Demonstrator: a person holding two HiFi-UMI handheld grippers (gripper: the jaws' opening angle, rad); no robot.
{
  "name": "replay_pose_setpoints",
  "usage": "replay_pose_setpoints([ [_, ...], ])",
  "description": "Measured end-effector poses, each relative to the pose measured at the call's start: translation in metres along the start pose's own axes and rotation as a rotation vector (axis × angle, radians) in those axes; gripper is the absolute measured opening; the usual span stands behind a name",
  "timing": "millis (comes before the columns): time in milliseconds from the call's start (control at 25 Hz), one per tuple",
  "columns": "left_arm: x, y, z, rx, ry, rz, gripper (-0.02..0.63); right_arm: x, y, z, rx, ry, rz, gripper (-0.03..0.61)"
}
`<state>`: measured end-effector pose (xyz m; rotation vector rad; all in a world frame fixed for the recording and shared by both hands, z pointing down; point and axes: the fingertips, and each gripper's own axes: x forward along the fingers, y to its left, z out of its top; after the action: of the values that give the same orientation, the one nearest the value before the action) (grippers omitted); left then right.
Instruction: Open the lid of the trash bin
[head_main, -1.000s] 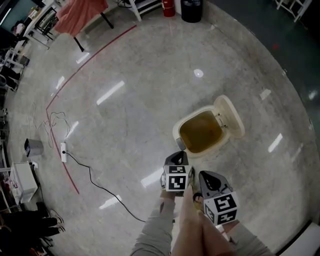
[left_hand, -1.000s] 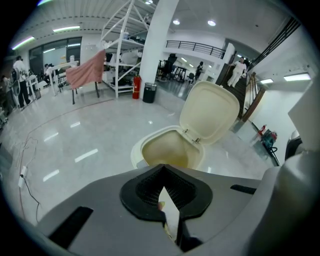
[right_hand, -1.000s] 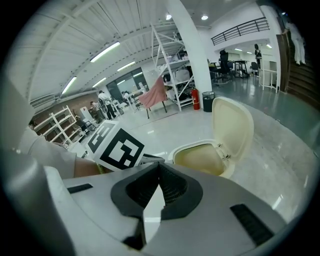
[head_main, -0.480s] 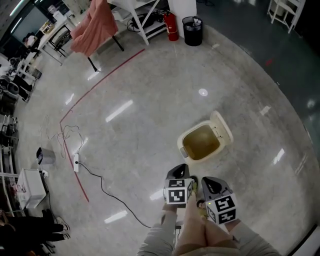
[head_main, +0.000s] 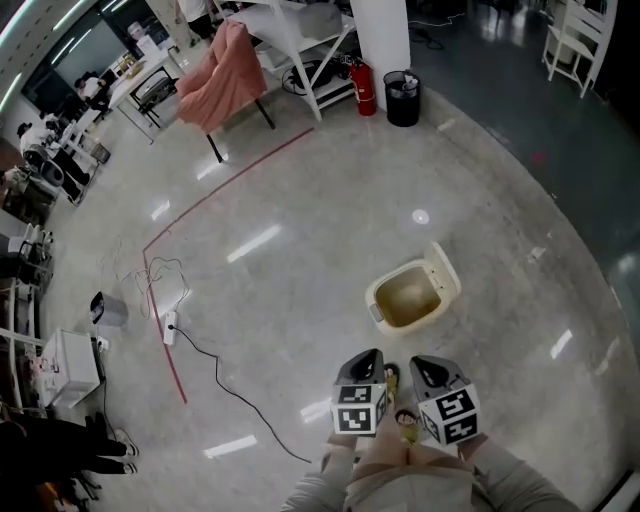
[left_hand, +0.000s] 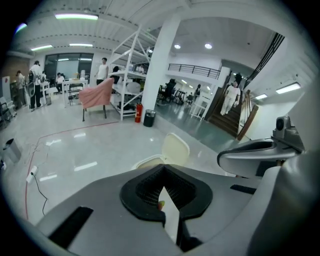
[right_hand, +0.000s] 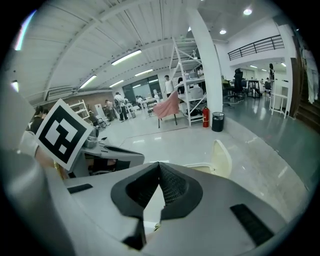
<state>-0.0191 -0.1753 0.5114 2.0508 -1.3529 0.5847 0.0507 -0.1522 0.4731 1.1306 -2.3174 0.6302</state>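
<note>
Left tongs (head_main: 368, 358), right tongs (head_main: 420, 364), closed, side by side

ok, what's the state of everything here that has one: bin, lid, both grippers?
trash bin: upright on the floor, apart from both grippers
lid: open, tipped back
left gripper: shut, nothing between the jaws
right gripper: shut, nothing between the jaws
</note>
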Motion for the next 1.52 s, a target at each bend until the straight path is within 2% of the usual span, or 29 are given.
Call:
replay_pose_setpoints([
  [120,-0.024,-0.01,0.003,0.005,-0.032,-0.003,0.005,-0.015,0.012,0.009,-0.023,-0.025,0.019,0.005],
  [360,-0.061,-0.032,0.014,0.096,-0.075,-0.031,0.005,-0.045,0.037,0.028,-0.065,-0.079,0.062,0.005],
  [640,-0.101,-0.044,0.034,0.148,-0.146,-0.045,0.005,-0.078,0.057,0.048,-0.092,-0.144,0.1,0.005],
  [920,-0.131,-0.053,0.042,0.131,-0.202,-0.055,0.005,-0.089,0.067,0.053,-0.088,-0.16,0.124,0.005],
  [1520,-0.137,-0.054,0.042,0.155,-0.24,-0.047,0.005,-0.092,0.068,0.048,-0.098,-0.168,0.105,0.005],
])
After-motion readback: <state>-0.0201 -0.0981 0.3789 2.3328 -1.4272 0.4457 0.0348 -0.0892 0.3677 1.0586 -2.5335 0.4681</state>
